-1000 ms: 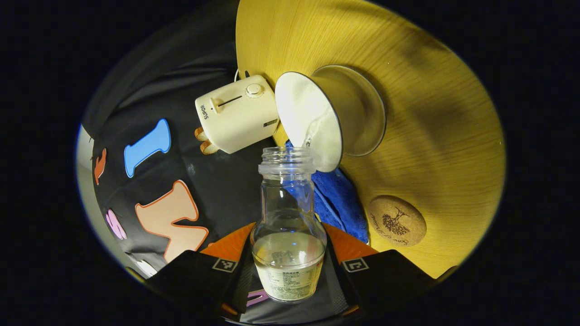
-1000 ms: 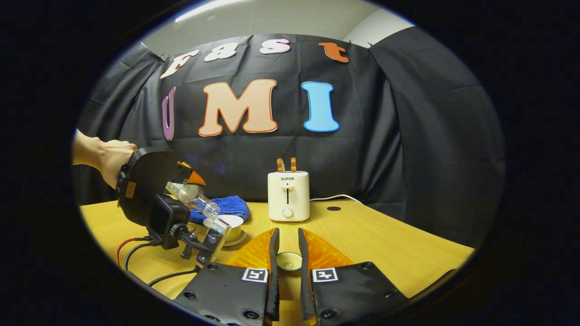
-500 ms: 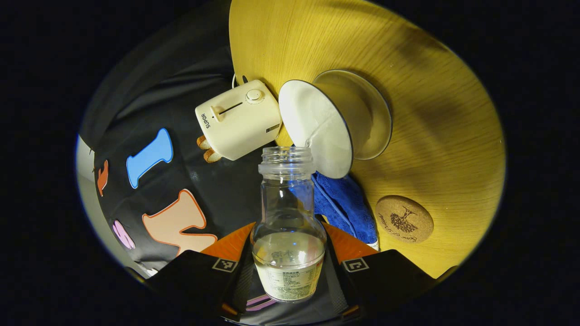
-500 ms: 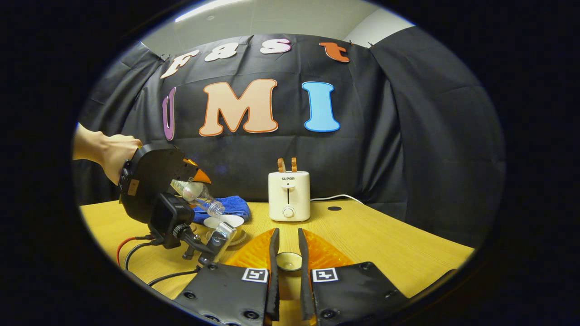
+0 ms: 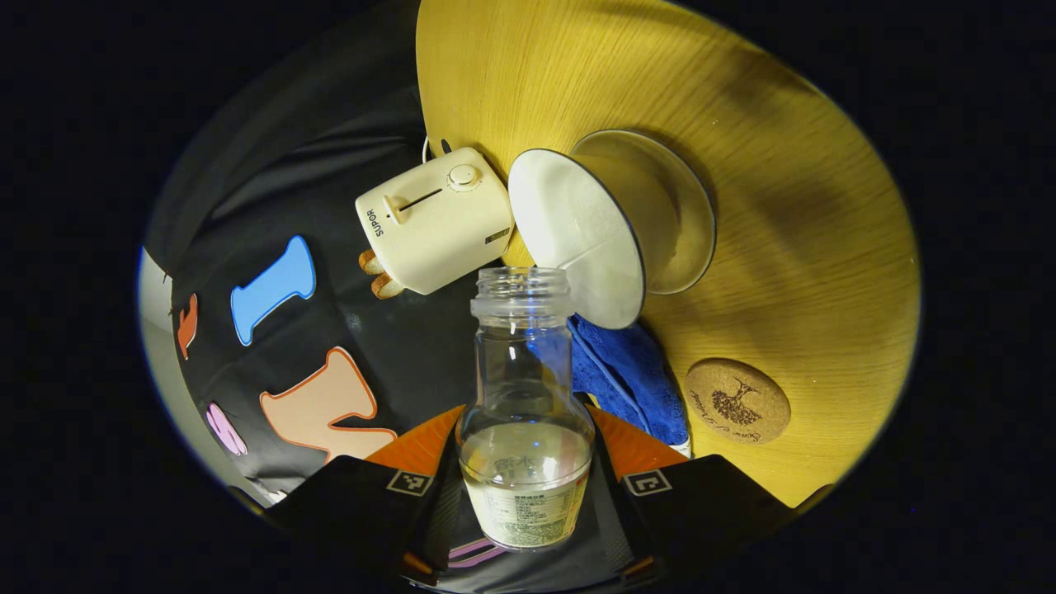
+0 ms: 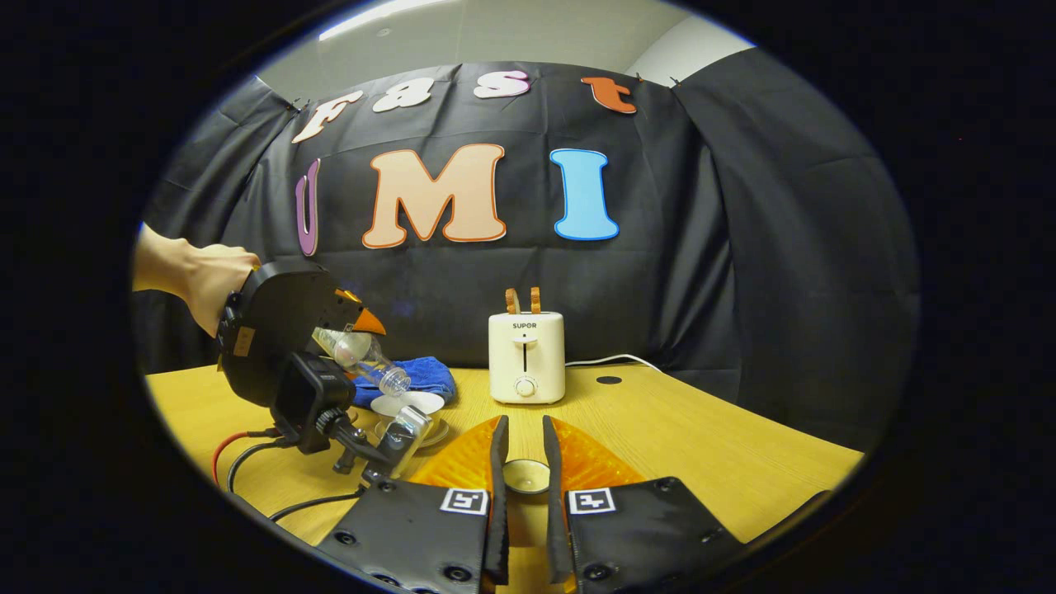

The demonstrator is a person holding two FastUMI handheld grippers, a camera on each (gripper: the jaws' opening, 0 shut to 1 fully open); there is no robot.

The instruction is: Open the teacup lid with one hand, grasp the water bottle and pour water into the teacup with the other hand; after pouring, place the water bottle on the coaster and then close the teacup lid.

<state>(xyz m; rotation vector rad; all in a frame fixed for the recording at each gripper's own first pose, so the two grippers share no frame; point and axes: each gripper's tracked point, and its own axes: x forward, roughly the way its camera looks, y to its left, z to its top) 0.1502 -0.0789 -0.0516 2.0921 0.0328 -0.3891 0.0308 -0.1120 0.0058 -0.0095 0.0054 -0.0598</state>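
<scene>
A clear water bottle (image 5: 524, 412) with some water left in it sits between the fingers of my left gripper (image 5: 525, 429), which is shut on it. Its open mouth lies just beside the rim of the white teacup (image 5: 577, 239), which stands uncovered on its saucer (image 5: 676, 210). No stream shows at the mouth. A cork coaster (image 5: 737, 402) lies bare beside the cup. In the right gripper view the tilted bottle (image 6: 367, 363) hangs over the teacup (image 6: 410, 406). My right gripper (image 6: 524, 429) is shut on the small round teacup lid (image 6: 525, 476), low over the table.
A cream toaster (image 6: 525, 356) stands at the back of the wooden table (image 6: 701, 445), its cord trailing right. A blue cloth (image 6: 421, 375) lies behind the cup. A hand (image 6: 198, 285) holds the left gripper; cables (image 6: 247, 462) run across the table's left front.
The thin stream of water from the bottle into the cup has stopped, and the bottle has drawn slightly back from the cup. The right gripper with the lid has stayed still.
</scene>
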